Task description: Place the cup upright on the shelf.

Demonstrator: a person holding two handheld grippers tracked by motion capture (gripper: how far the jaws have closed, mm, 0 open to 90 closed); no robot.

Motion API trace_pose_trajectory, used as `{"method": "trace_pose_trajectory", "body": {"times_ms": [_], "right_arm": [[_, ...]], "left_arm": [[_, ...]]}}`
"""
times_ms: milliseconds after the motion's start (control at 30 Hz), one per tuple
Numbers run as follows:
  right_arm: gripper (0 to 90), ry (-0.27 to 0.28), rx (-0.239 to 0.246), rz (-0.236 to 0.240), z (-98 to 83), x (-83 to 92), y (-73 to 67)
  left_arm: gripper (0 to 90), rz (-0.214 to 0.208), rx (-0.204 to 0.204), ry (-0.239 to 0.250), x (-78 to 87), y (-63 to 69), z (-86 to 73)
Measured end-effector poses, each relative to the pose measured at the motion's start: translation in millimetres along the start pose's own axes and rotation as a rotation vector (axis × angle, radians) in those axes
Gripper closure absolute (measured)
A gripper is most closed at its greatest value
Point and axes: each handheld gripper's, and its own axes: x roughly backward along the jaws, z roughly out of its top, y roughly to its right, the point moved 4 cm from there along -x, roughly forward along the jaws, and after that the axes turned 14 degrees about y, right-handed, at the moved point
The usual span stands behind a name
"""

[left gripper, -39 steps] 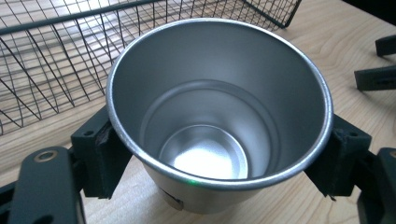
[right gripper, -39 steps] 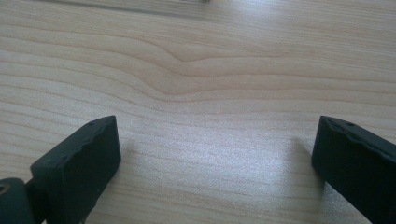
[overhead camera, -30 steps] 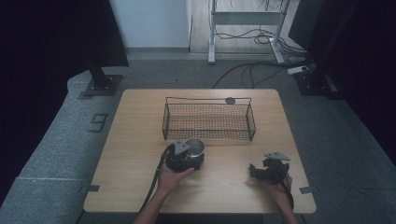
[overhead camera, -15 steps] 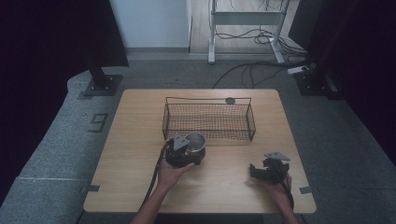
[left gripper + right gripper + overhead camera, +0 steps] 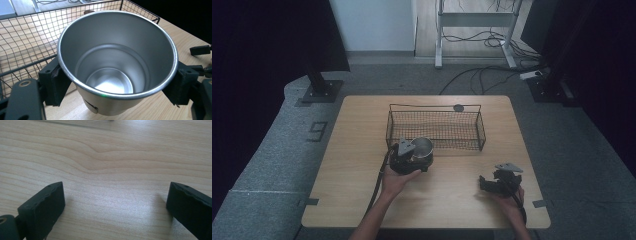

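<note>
A shiny steel cup (image 5: 422, 148) stands upright between the jaws of my left gripper (image 5: 418, 156), just in front of the wire basket (image 5: 434, 107). In the left gripper view the black pads press on both sides of the cup (image 5: 117, 62) below its rim, and the cup is empty inside. It hangs a little above the wood, close to the basket's (image 5: 25, 37) near wall. My right gripper (image 5: 490, 183) rests low at the table's front right. Its jaws (image 5: 115, 207) stand wide apart over bare wood.
The wooden table (image 5: 452, 210) has free room at the front middle. A small dark round disc (image 5: 458, 107) lies behind the basket's far rim. Beyond the table are grey floor, cables and a metal stand.
My left gripper has lifted the cup slightly and brought it a bit nearer the basket. The right gripper has stayed where it was.
</note>
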Motion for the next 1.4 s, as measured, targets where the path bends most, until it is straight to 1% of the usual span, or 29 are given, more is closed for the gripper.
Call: {"method": "trace_pose_trajectory", "body": {"times_ms": [200, 333, 433, 533, 733, 1000, 1100, 1333, 1400], "right_arm": [[1.8, -0.001, 0.001, -0.001, 0.0, 0.1, 0.0], [1.8, -0.001, -0.001, -0.001, 0.0, 0.1, 0.0], [2.0, 0.000, -0.005, -0.004, 0.0, 0.1, 0.0], [2.0, -0.001, -0.009, -0.011, 0.0, 0.2, 0.5], [1.9, -0.002, -0.011, -0.016, 0.0, 0.3, 0.9], [1.9, -0.001, -0.011, -0.022, -0.3, 0.7, 1.6], [1.9, 0.001, -0.010, -0.023, -0.2, 0.6, 1.7], [1.9, 0.000, -0.012, -0.023, -0.3, 0.6, 1.6], [1.9, 0.000, -0.011, -0.023, -0.2, 0.6, 1.6]], "left_arm": [[19.0, -0.005, 0.003, 0.005, -3.3, -1.4, 6.9], [19.0, -0.008, -0.012, 0.010, -4.5, -0.7, 11.8], [19.1, -0.002, -0.012, 0.019, -5.5, -1.2, 15.1], [19.0, -0.008, -0.006, 0.021, -6.4, -1.5, 17.3], [19.0, -0.010, -0.015, 0.025, -6.4, -3.6, 22.5], [19.0, -0.015, -0.002, 0.032, -9.7, -7.8, 28.8], [19.0, -0.024, 0.001, 0.028, -11.2, -8.1, 30.5], [19.0, -0.019, 0.001, 0.027, -12.8, -11.4, 35.3], [19.0, -0.018, 0.007, 0.031, -13.1, -12.9, 37.3]]}}
